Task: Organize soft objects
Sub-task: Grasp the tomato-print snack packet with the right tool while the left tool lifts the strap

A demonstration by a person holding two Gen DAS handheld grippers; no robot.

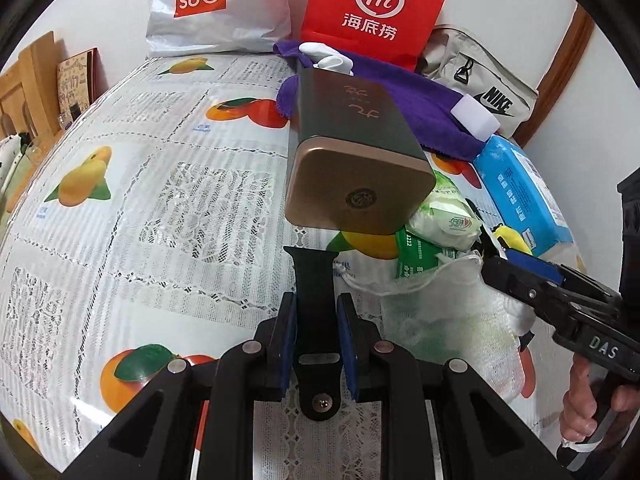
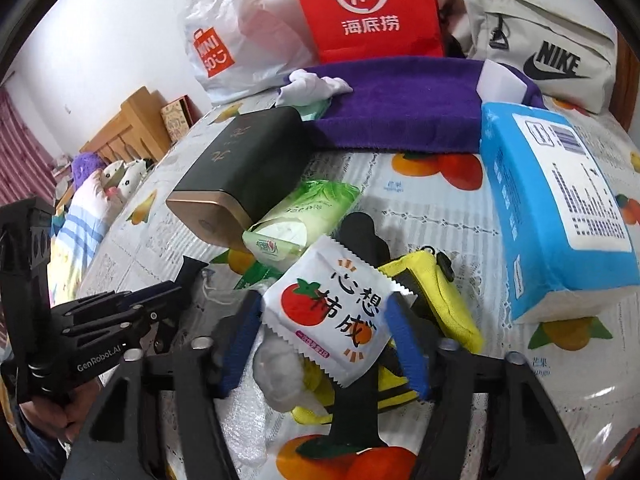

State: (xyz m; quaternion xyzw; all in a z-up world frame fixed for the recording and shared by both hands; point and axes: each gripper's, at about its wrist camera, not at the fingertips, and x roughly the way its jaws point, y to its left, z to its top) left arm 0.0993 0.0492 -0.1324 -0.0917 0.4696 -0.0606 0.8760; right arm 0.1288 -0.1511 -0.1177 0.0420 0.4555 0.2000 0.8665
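My left gripper is nearly shut with nothing between its blue pads, held over the fruit-print tablecloth in front of a dark box with a gold end. My right gripper is shut on a white wet-wipe sachet with a tomato print, above a yellow pouch and a white mesh bag. A green tissue pack, a blue tissue pack, a purple towel and a white cloth lie beyond.
A Miniso plastic bag, a red paper bag and a beige Nike bag stand along the wall at the back. A white sponge block rests on the towel. A bed lies past the table's left edge.
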